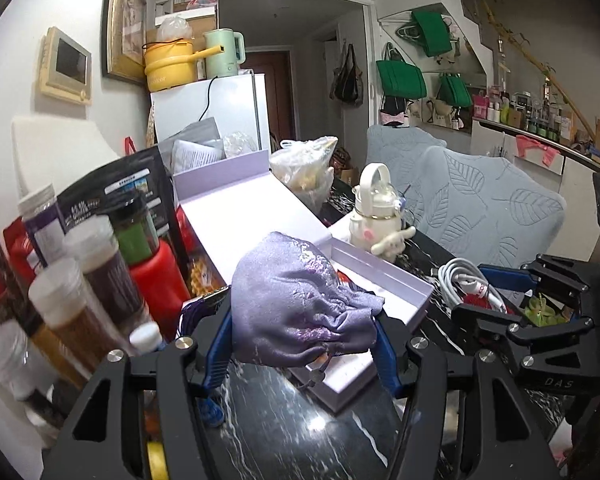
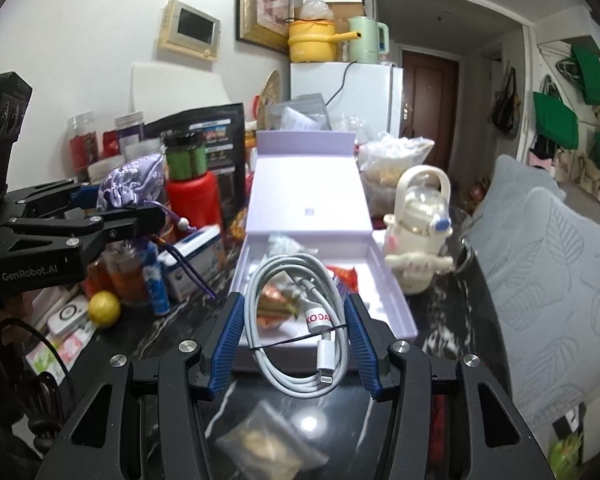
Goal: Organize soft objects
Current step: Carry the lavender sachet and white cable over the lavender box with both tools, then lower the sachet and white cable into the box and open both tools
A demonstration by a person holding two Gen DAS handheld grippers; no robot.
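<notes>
A cluttered domestic room: a dark marbled worktop (image 2: 204,312) stands against a white wall, with a white fridge (image 2: 364,92) behind carrying a yellow pot (image 2: 312,40) and a pale green kettle (image 2: 366,40). Green bags (image 1: 400,78) hang on the far wall. Two chairs with grey leaf-pattern covers (image 1: 496,216) stand at the worktop's far edge.

On the worktop lies an open lilac box (image 2: 396,304), lid (image 2: 308,196) hinged back and leaning upward. A red snack packet (image 2: 342,276) lies inside it. To the box's left stand jars (image 1: 100,252), a red bottle (image 2: 192,200) and a black pouch (image 2: 216,136); a lemon (image 2: 104,308) rests nearer the edge. A cream bottle with a plush figure (image 2: 418,236) stands just right of the box.

Left gripper (image 1: 300,336): fingers (image 1: 216,352) clenched on a lilac satin drawstring pouch (image 1: 296,300), gathered neck toward the camera. In the right wrist view the pouch sits clear above the worktop, left of the box, with its purple cord (image 2: 192,268) dangling.

Right gripper (image 2: 296,340): fingers (image 2: 228,344) clenched on a coiled white cable (image 2: 296,320) bound by a black tie, a red-lettered label on it and its connector hanging at the lower end. The coil is held at the near edge of the box, off the surface.

A clear packet (image 2: 268,444) with tan contents lies blurred on the worktop below the right gripper.
</notes>
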